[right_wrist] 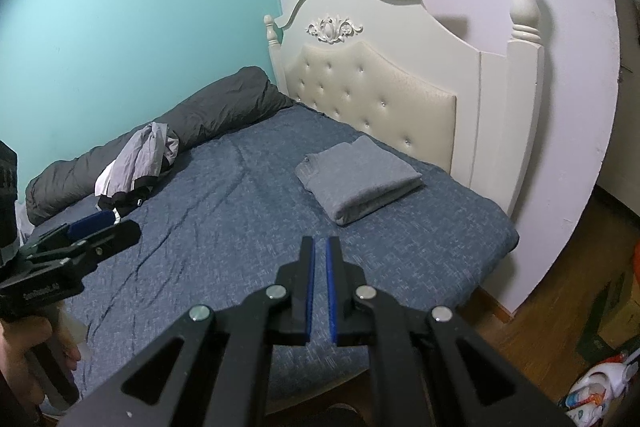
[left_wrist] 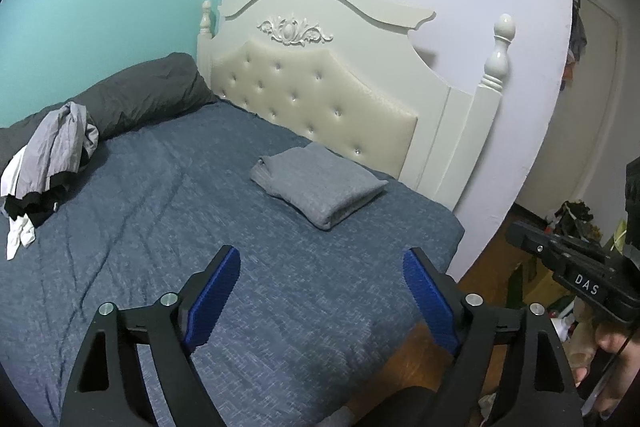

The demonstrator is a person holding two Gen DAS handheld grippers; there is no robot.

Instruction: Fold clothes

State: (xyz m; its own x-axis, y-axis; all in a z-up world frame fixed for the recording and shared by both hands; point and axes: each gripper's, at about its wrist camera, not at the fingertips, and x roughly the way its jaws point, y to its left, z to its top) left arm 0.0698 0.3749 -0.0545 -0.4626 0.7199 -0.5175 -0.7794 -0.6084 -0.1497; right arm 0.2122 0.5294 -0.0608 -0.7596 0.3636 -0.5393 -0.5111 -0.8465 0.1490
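Observation:
A folded grey garment lies on the blue bedspread near the headboard. A crumpled pile of grey, black and white clothes lies at the far left by a dark rolled duvet. My left gripper is open and empty above the bed's near edge; it also shows in the right wrist view. My right gripper is nearly shut with a thin gap, holding nothing, above the bed's near edge; it shows in the left wrist view.
A cream tufted headboard with posts stands at the back. A dark grey rolled duvet lies along the turquoise wall. Wooden floor with clutter lies to the right of the bed.

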